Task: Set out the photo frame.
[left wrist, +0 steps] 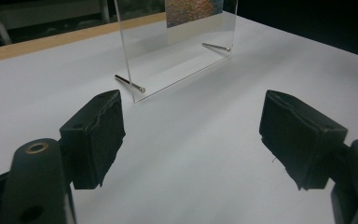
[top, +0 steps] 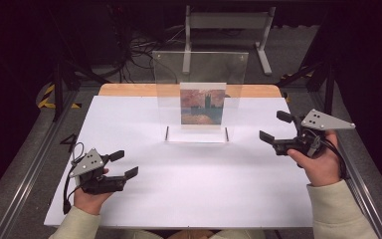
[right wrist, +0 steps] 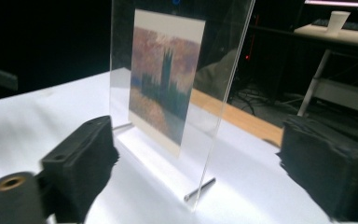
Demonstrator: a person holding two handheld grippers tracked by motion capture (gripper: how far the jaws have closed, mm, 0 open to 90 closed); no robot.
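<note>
Currently: clear acrylic frame (top: pixel 199 94) with painting print (top: pixel 202 104) upright mid-bench (top: pixel 129 124), on two thin metal pins (left wrist: pixel 129 83). My left claw (top: pixel 123 164), right claw (top: pixel 275 127) both gaping, empty, apart from frame. Risk: one-sided nudge tips frame; slick acrylic slips from pads.

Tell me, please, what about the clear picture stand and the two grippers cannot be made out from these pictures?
- Clear stand: its top is cut off by the upper edge in both gripper views.
- Painted print: blurred; fine detail is unreadable, and it is too small in the high view.
- Right gripper: its body lies below the frame's edge in the right gripper view.
- Left gripper: open and empty; the hand hides its underside in the high view.
</note>
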